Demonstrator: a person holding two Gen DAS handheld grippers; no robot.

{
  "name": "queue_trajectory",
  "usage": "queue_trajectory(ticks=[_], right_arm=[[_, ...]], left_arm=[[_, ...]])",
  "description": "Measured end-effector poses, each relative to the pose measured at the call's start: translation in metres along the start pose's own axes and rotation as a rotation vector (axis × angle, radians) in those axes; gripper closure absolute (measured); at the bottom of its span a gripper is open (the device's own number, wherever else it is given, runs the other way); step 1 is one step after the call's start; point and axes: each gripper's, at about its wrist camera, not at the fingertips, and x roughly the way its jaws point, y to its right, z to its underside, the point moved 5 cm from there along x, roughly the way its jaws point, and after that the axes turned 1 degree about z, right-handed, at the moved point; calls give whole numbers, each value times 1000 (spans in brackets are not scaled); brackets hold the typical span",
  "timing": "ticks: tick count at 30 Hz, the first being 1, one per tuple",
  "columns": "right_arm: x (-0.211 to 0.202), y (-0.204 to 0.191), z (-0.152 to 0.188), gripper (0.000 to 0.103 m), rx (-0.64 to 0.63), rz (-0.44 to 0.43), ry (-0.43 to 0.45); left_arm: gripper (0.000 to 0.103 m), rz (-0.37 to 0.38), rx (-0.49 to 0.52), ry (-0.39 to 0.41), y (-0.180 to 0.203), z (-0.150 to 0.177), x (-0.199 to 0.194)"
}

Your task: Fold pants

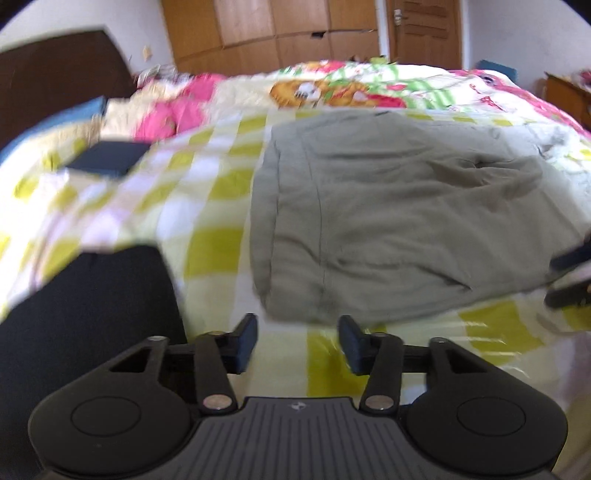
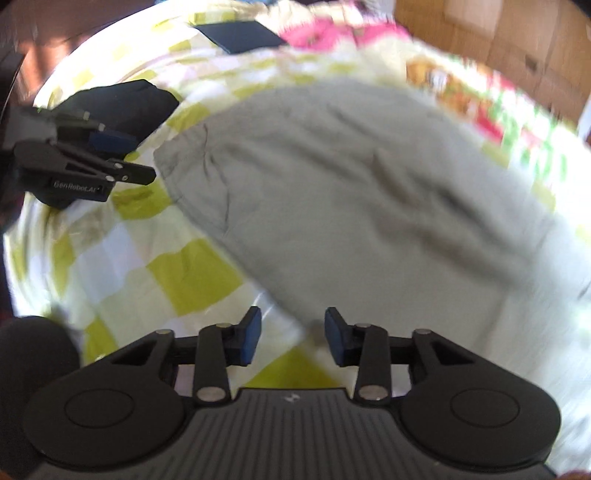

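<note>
Grey-green pants (image 1: 399, 206) lie folded into a thick bundle on a bed with a yellow-and-white checked sheet (image 1: 207, 192); they also show in the right wrist view (image 2: 354, 206). My left gripper (image 1: 298, 341) is open and empty, just short of the bundle's near edge. My right gripper (image 2: 291, 334) is open and empty, with the bundle's near corner just beyond its fingertips. The left gripper shows from the side in the right wrist view (image 2: 122, 158). The right gripper's fingers (image 1: 570, 277) show at the right edge of the left wrist view. Both views are motion-blurred.
A dark folded garment (image 1: 85, 306) lies left of the pants, also in the right wrist view (image 2: 122, 103). A dark blue flat item (image 1: 110, 157) lies farther back. A floral quilt (image 1: 351, 88) covers the far bed. Wooden wardrobe (image 1: 273, 33) and door (image 1: 424, 29) stand behind.
</note>
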Motion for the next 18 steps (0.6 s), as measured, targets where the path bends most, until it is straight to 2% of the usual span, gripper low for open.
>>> queue_trajectory(ticks=[4, 6, 7, 9, 10, 11, 12, 13, 15, 17, 18], right_arm=[[14, -15, -16, 45, -84, -22, 31], [30, -24, -21, 44, -128, -14, 19], [39, -27, -23, 47, -142, -9, 11], [53, -28, -28, 54, -116, -13, -24], [54, -27, -31, 67, -78, -43, -37], [54, -26, -34, 75, -52, -69, -48], [53, -26, -35, 79, -38, -85, -56], [53, -28, -35, 84, -29, -98, -64], [51, -32, -31, 89, -25, -126, -74], [49, -39, -30, 90, -18, -150, -81], [47, -42, -29, 90, -7, -165, -82]], left_arm=[[19, 29, 67, 42, 7, -13, 12], [17, 29, 92, 9, 12, -14, 27], [21, 17, 102, -37, 13, -12, 37], [31, 30, 86, -68, 11, -9, 43], [35, 28, 71, -72, 9, -7, 42], [44, 25, 62, -78, 6, -7, 40], [47, 25, 53, -82, 4, -6, 36], [55, 24, 44, -94, 0, -3, 34], [60, 27, 31, -119, -5, 5, 30], [72, 10, 27, -142, -8, 12, 27], [73, 5, 26, -150, -9, 14, 24]])
